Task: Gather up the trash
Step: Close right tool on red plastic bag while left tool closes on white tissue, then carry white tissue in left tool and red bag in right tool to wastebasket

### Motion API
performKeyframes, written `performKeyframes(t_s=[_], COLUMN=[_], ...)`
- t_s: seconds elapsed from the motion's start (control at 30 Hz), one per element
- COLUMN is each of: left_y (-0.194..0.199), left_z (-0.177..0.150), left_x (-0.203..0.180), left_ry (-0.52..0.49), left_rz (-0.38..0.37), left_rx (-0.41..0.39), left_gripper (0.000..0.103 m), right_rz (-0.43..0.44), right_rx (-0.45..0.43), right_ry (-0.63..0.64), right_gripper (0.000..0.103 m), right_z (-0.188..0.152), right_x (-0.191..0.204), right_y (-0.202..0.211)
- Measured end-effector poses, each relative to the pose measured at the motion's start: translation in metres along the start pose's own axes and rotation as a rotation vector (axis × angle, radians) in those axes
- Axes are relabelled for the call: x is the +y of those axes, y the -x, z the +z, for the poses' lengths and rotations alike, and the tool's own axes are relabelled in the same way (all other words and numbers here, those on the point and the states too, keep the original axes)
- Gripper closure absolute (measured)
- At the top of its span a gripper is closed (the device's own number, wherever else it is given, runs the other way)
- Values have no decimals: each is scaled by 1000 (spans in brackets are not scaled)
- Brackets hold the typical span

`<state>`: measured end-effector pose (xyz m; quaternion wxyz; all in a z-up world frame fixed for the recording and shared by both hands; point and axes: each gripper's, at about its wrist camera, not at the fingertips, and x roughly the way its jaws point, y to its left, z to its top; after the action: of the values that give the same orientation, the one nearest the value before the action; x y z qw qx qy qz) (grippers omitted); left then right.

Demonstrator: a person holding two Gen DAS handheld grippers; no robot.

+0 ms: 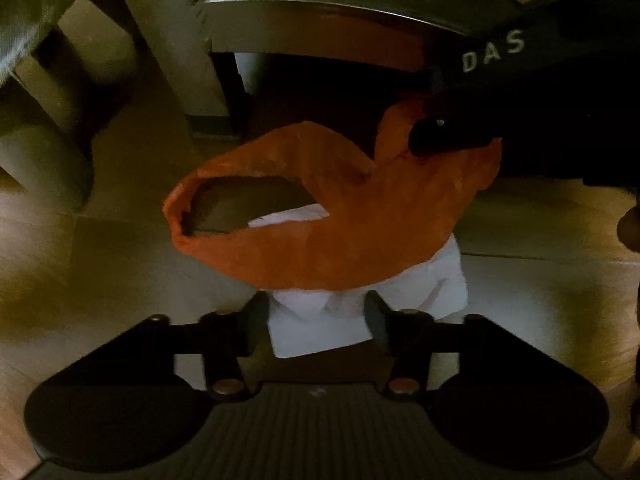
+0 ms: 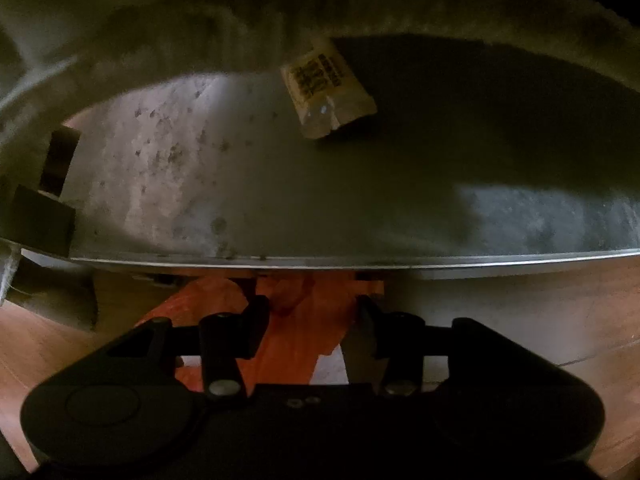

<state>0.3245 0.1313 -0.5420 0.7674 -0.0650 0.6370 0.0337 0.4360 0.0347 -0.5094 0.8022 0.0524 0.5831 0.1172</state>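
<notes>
An orange plastic bag (image 1: 320, 216) hangs open in the left wrist view, its mouth facing up and left. My left gripper (image 1: 316, 312) is shut on a crumpled white paper (image 1: 320, 328) just below the bag's near rim. My right gripper (image 2: 312, 308) is shut on the bag's orange edge (image 2: 288, 332); it shows as a black finger (image 1: 448, 136) at the bag's upper right. In the right wrist view a small wrapper with a printed label (image 2: 328, 88) lies on a grey tabletop (image 2: 280, 184) ahead.
A dark table edge (image 1: 340, 8) and wooden furniture legs (image 1: 176, 52) stand behind the bag. The floor (image 1: 100, 272) is wood and pale tile. A pale fuzzy cloth (image 2: 200, 12) lies along the far side of the grey tabletop.
</notes>
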Motion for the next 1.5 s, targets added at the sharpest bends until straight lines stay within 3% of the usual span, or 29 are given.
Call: performKeyframes(t_s=[0.1, 0.2, 0.23, 0.33, 0.37, 0.67, 0.97, 1.2, 1.5], left_y=[2, 4, 4, 2, 2, 18, 55, 111, 207], left_z=[-2, -1, -1, -1, -2, -25, -40, -44, -35], left_x=[-7, -9, -9, 0, 4, 37, 67, 79, 103], left_ry=[-39, -41, -36, -20, -10, 14, -19, -2, 45], left_rz=[31, 17, 8, -18, -32, -74, -55, -67, -43], left_rx=[-13, -11, -5, 12, 23, 95, 116, 31, -135], left_gripper=[73, 91, 92, 96, 96, 97, 97, 97, 97], right_rz=[-23, -35, -37, -28, -22, 2, -18, -73, -87], right_rx=[4, -1, -2, -4, -3, -9, 18, -23, -205], right_ry=[36, 63, 68, 80, 83, 138, 202, 229, 278], right_gripper=[57, 59, 61, 77, 91, 93, 93, 93, 93], right_z=[1, 0, -1, 0, 0, -12, -46, -71, -78], right_x=[6, 12, 16, 16, 15, -3, -24, -49, -48], right_y=[1, 1, 0, 4, 6, 31, 85, 156, 274])
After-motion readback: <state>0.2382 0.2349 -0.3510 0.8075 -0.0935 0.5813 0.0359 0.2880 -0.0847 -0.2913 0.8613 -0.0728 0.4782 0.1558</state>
